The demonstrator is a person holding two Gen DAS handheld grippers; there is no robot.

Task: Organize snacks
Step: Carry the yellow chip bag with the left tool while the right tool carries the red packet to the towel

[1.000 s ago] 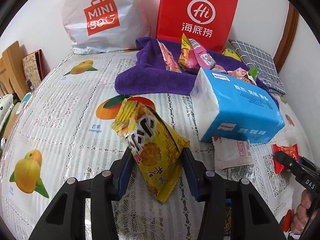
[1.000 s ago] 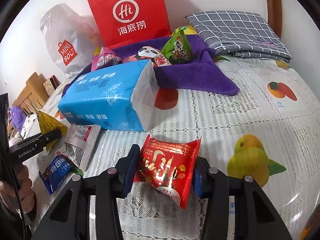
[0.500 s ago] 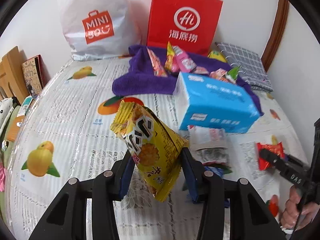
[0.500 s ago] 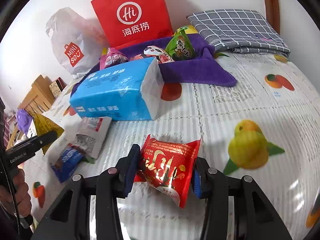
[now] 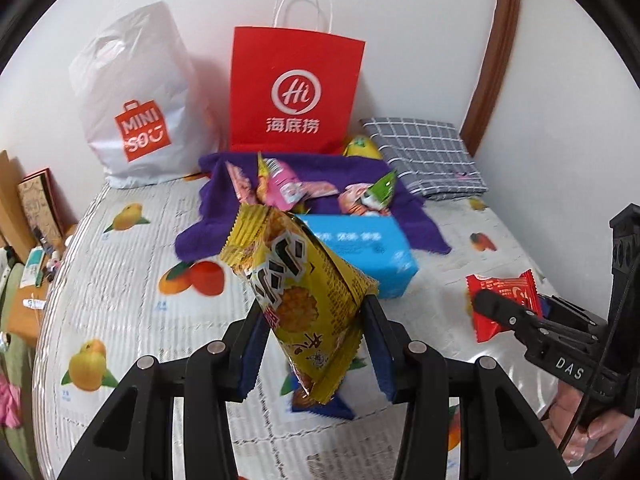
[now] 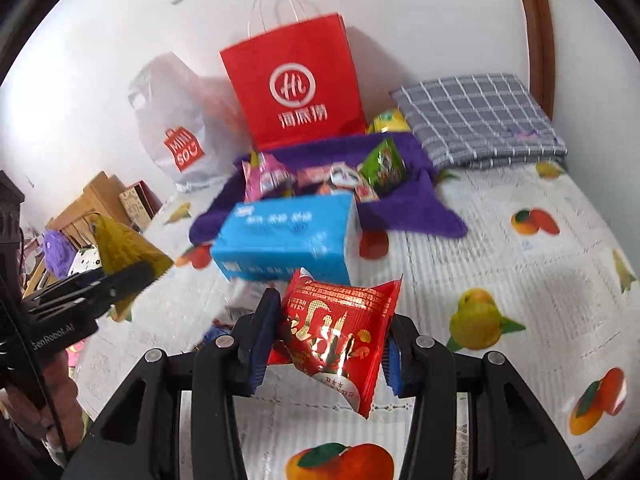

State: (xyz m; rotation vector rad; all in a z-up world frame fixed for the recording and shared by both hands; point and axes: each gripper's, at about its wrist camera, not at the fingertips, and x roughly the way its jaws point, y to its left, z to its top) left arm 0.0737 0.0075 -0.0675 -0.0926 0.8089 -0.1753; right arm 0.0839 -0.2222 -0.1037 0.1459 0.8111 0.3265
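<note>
Both grippers loaded, above fruit-print table cover (image 5: 120,272).
L gripper (image 5: 312,344) jaws clamp crinkly yellow snack bag (image 5: 296,280); R gripper (image 6: 326,340) jaws clamp shiny red snack packet (image 6: 336,328).

both packets have risen off the table: yellow snack bag (image 5: 298,300) and red snack packet (image 6: 340,328).

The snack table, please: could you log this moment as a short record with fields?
left tool: shut on yellow snack packet
right tool: shut on red snack packet
purple towel: holds several snack packets
blue tissue pack: on the fruit-print tablecloth, in front of the towel
red paper bag: upright at the wall, behind the towel
white plastic bag: left of the red bag
grey checked cloth: folded, back right
</note>
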